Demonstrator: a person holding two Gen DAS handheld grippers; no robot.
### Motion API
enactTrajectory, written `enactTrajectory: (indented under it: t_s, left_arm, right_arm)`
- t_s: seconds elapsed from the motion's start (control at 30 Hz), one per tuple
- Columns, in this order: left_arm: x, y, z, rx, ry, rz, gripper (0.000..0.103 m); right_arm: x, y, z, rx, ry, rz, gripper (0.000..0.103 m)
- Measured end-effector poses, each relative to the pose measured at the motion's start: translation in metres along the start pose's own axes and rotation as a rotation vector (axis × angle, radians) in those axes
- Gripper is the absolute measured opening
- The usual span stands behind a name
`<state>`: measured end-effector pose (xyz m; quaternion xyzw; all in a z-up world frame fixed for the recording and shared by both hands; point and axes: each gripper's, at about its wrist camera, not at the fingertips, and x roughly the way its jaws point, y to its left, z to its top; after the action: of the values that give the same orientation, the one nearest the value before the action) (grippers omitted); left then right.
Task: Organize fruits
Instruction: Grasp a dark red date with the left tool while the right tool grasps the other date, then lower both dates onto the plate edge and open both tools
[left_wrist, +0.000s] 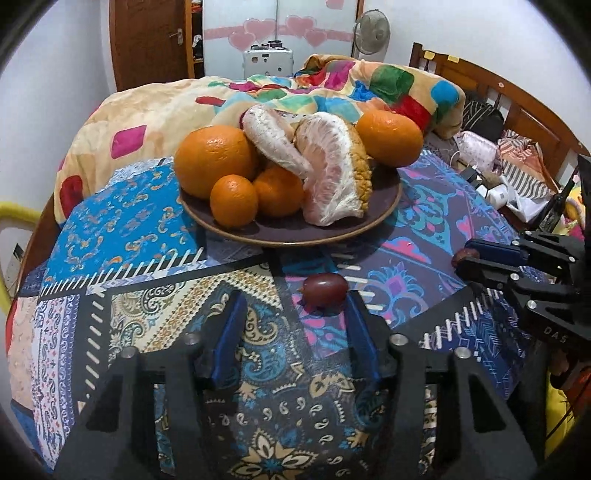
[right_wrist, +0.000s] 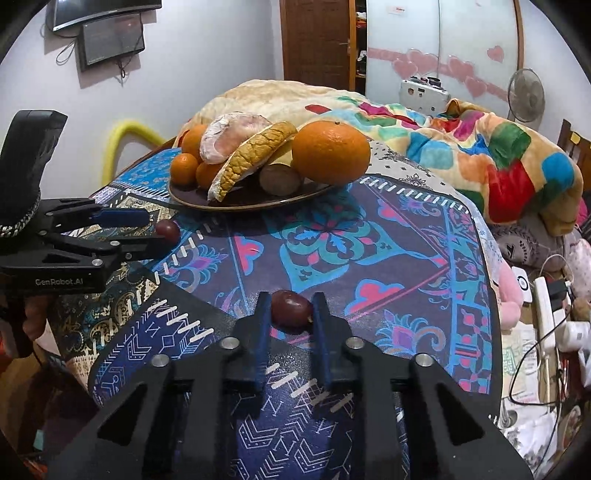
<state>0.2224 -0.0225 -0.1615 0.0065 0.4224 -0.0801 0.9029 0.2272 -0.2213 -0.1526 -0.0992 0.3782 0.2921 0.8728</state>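
A brown plate (left_wrist: 384, 216) on the patterned cloth holds several oranges (left_wrist: 216, 158) and peeled pomelo pieces (left_wrist: 332, 166). It also shows in the right wrist view (right_wrist: 258, 201), with a brown kiwi-like fruit (right_wrist: 279, 179). A dark red grape (left_wrist: 325, 290) lies on the cloth by my right fingertip; my left gripper (left_wrist: 295, 299) is open around empty space beside it. My right gripper (right_wrist: 290, 299) is shut on a second red grape (right_wrist: 290, 306); this grape also shows in the left wrist view (left_wrist: 463, 255). The left gripper (right_wrist: 159, 229) and first grape (right_wrist: 168, 230) show at left.
A colourful blanket (left_wrist: 332, 85) is heaped behind the plate. Clutter, cables and chargers (right_wrist: 546, 306) lie off the cloth's right edge. A wooden headboard (left_wrist: 517, 96) stands at the far right. A yellow tube (right_wrist: 122, 136) curves at the left.
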Motion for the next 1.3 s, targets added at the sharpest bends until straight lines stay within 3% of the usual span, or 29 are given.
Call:
enactTrajectory:
  t_s: [0.33, 0.87, 1.3]
  left_arm:
    - [0.003, -0.013, 0.005, 0.055, -0.002, -0.026, 0.022]
    - [-0.022, 0.02, 0.017, -0.004, -0.08, 0.023, 0.022]
    - [-0.011, 0.016, 0.032, 0.019, -0.096, 0.008, 0.022]
  right_arm:
    - [-0.005, -0.002, 0.005, 0.03, -0.034, 0.015, 0.017]
    - [-0.001, 0.014, 0.047, 0.004, -0.101, 0.028, 0.017]
    - [0.029, 0.02, 0.069, -0.006, -0.068, 0.012, 0.017]
